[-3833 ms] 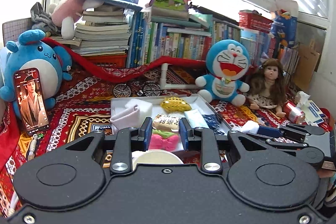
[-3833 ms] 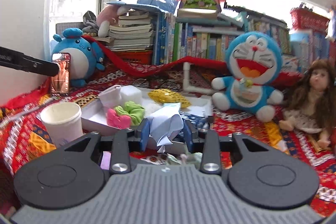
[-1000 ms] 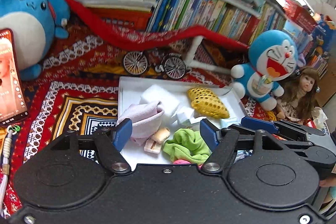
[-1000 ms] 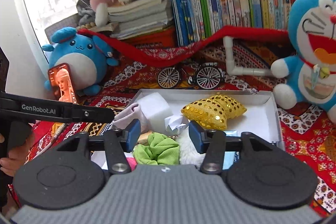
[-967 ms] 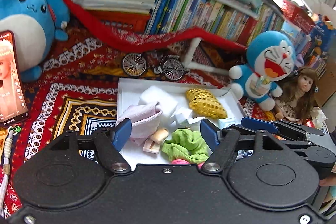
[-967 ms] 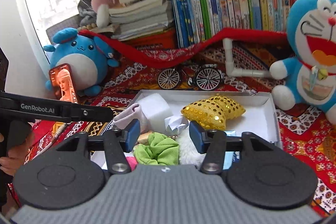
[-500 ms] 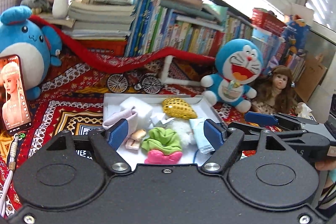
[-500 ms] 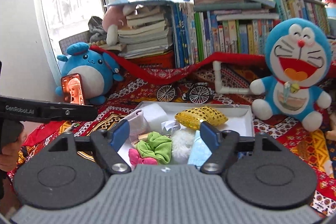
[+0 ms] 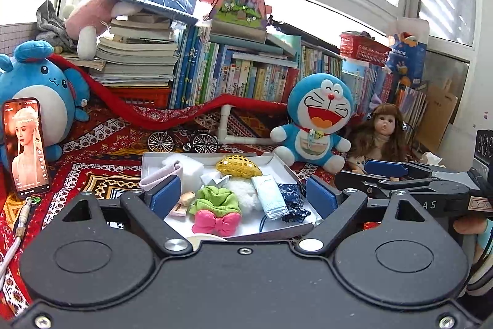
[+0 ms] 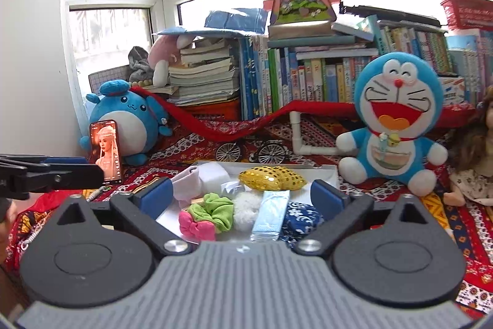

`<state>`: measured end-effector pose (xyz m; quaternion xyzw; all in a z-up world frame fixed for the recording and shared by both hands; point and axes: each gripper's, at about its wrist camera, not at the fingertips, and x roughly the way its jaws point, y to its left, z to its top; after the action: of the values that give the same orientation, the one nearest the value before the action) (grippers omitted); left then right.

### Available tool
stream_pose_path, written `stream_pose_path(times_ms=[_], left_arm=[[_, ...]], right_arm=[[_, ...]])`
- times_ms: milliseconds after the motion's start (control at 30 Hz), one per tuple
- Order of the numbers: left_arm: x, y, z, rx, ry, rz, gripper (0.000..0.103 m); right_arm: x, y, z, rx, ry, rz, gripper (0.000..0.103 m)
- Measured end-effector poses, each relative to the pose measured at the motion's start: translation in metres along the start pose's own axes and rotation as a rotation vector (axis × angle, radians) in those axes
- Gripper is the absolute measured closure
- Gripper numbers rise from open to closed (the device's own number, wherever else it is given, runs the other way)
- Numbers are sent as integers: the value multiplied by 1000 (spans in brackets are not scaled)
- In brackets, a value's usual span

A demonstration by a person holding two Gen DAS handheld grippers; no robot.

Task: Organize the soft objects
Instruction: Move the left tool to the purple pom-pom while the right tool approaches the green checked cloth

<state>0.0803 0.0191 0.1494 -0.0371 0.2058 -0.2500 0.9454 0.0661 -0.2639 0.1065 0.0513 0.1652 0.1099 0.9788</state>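
Left wrist view: both grippers' jaws, just opening, stand apart and empty, hiding the white tray's (image 9: pixel 148 165) near edge.

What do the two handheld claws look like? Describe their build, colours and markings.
Both are alike in the fingers: black angled linkage arms with silver pivot screws, tipped with flat blue pads. The left claw has a smooth matte black body with two round recessed discs. The right claw has the same black discs, but a ribbed grey centre plate. Seen side-on from the left wrist view, the right one carries a small label and pale lettering.
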Motion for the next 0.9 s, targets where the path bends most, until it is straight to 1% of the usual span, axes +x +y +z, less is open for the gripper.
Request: stream_pose_path(times_ms=[267, 600, 667, 733, 833, 900], left_arm=[[-21, -16, -26, 33, -32, 12, 13], [-29, -38, -65, 72, 21, 8, 13], [-28, -41, -71, 74, 36, 6, 19], [-27, -42, -76, 72, 58, -3, 28], [-25, -42, -84, 62, 88, -4, 38], [-22, -42, -89, 55, 105, -1, 40]], right_arm=[[-16, -7, -17, -27, -18, -34, 0], [-15, -31, -41, 47, 25, -72, 0], [-15, -35, -45, 59, 33, -80, 0], [-16, -39, -49, 70, 40, -86, 0], [-15, -44, -54, 92, 51, -97, 0], [-15, -48, -58, 110, 59, -101, 0]])
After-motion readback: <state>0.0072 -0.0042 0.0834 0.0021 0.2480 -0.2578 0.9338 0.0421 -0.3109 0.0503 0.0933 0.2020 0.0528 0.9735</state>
